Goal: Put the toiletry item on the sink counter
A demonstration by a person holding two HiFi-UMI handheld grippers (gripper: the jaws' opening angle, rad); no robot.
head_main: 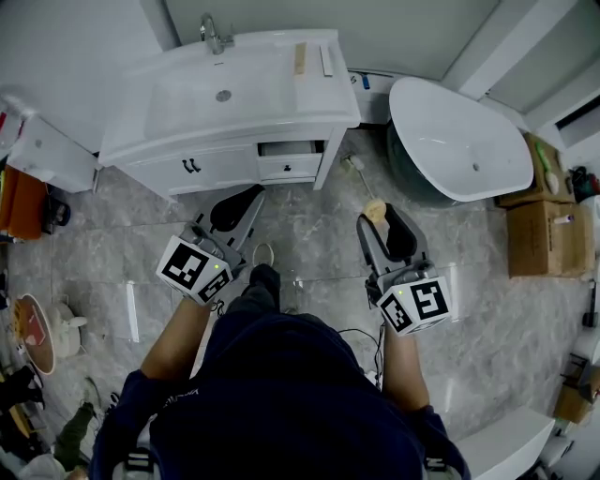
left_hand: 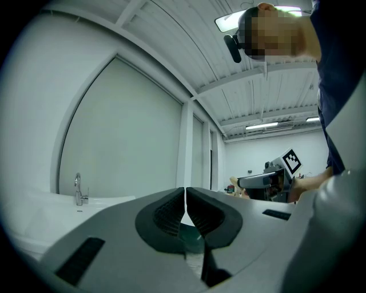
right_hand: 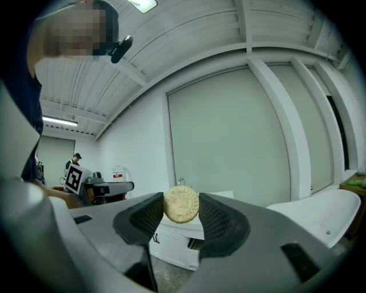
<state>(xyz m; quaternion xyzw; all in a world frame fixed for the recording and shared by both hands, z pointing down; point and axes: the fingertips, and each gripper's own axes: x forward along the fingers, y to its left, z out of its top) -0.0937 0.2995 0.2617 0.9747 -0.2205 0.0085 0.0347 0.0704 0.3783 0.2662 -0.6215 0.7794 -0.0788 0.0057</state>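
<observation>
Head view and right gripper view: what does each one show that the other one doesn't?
Only the head view shows the sink basin from above, the wooden piece lying on the counter, and the marker cube on the right tongs. Only the right gripper view shows the ceiling light and the stamped round face of the soap. Both show the tan soap pinched in the right tongs, the white vanity and the bathtub.
</observation>
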